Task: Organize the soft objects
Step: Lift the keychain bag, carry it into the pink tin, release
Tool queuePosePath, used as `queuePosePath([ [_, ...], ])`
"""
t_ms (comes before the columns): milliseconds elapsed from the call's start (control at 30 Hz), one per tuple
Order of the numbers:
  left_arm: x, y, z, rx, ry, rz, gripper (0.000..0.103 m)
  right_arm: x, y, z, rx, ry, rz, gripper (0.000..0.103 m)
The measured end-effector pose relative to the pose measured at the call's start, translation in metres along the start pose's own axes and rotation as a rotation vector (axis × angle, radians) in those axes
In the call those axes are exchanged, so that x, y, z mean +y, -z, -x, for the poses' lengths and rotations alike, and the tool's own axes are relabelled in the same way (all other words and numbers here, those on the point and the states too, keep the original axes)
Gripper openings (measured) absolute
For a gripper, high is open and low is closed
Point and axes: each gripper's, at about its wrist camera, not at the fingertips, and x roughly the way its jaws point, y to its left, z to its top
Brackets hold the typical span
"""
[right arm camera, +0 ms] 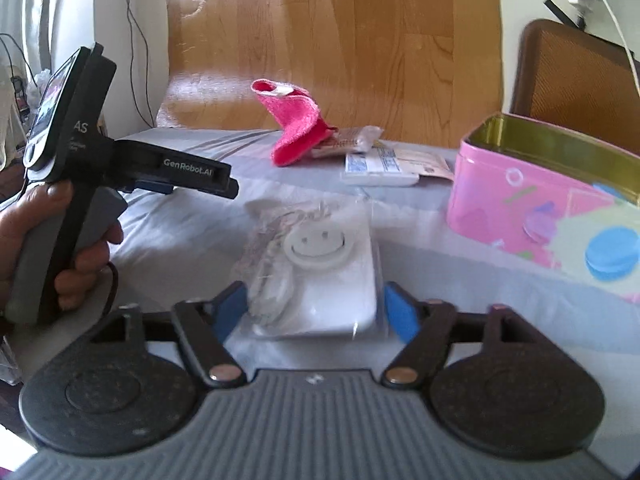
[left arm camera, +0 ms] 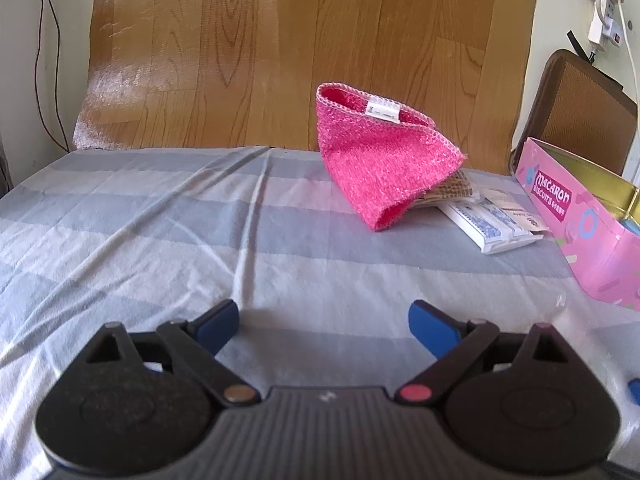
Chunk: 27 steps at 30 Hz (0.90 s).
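Between the wide-spread fingers of the right tool lies the white smiley packet, pads apparently clear of it

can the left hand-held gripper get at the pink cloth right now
Probably yes. The left hand-held gripper is open, and only bare striped sheet lies between it and the pink cloth, which stands up clear at the far edge, leaning on some packets.

cloth: hot pink, knitted texture
tin: pink, macaron print, gold inside
bedsheet: grey and white checks
pouch: white, smiley face
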Motion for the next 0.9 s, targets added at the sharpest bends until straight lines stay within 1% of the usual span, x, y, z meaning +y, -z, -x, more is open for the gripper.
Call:
queuePosePath([
  [33, -0.001, 0.001, 0.0, 0.0, -0.002, -0.001, 0.095, 0.0, 0.002, 0.002, -0.003, -0.005, -0.005, 0.08],
  [67, -0.001, 0.001, 0.0, 0.0, -0.003, -0.003, 0.095, 0.001, 0.003, 0.003, -0.005, -0.02, 0.002, 0.072],
  [100, -0.001, 0.001, 0.0, 0.0, -0.003, -0.003, 0.095, 0.004, 0.004, 0.005, -0.016, -0.016, 0.02, 0.066],
  [133, -0.001, 0.001, 0.0, 0.0, -0.002, -0.003, 0.095, 0.009, 0.004, 0.006, -0.028, 0.001, 0.054, 0.065],
  [200, 0.0, 0.0, 0.0, -0.001, -0.002, -0.002, 0.095, 0.027, 0.007, 0.009, -0.058, 0.056, 0.171, 0.06],
  [333, 0.0, 0.001, 0.0, -0.003, -0.004, 0.003, 0.095, 0.068, 0.023, 0.007, -0.125, 0.174, 0.453, 0.058],
  [367, 0.0, 0.001, 0.0, -0.004, -0.003, 0.006, 0.095, 0.073, 0.027, 0.006, -0.138, 0.19, 0.5, 0.058],
  [400, 0.001, 0.001, 0.001, -0.005, -0.001, 0.01, 0.095, 0.077, 0.028, 0.006, -0.138, 0.192, 0.513, 0.058],
  [500, 0.001, 0.002, 0.002, -0.005, 0.007, 0.014, 0.096, 0.073, 0.025, 0.006, -0.128, 0.181, 0.472, 0.059],
  [533, 0.003, 0.002, 0.003, -0.004, 0.02, 0.016, 0.096, 0.073, 0.026, 0.007, -0.131, 0.187, 0.481, 0.059],
  [600, 0.007, 0.002, 0.006, -0.002, 0.055, 0.033, 0.096, 0.079, 0.031, 0.008, -0.153, 0.211, 0.546, 0.058],
  [667, 0.015, 0.006, 0.014, 0.002, 0.103, 0.075, 0.096, 0.091, 0.039, 0.009, -0.182, 0.229, 0.634, 0.058],
  [733, 0.025, 0.008, 0.026, -0.004, 0.157, 0.132, 0.096, 0.103, 0.044, 0.008, -0.201, 0.221, 0.703, 0.058],
  [767, 0.031, 0.007, 0.033, -0.004, 0.185, 0.162, 0.096, 0.108, 0.044, 0.007, -0.208, 0.2, 0.723, 0.058],
  [833, 0.039, 0.005, 0.045, -0.005, 0.201, 0.196, 0.096, 0.112, 0.039, 0.005, -0.21, 0.165, 0.719, 0.059],
  [867, 0.041, 0.004, 0.052, -0.006, 0.196, 0.194, 0.096, 0.111, 0.035, 0.004, -0.205, 0.152, 0.692, 0.06],
  [900, 0.04, 0.002, 0.058, -0.008, 0.19, 0.181, 0.096, 0.106, 0.031, 0.002, -0.192, 0.139, 0.652, 0.064],
])
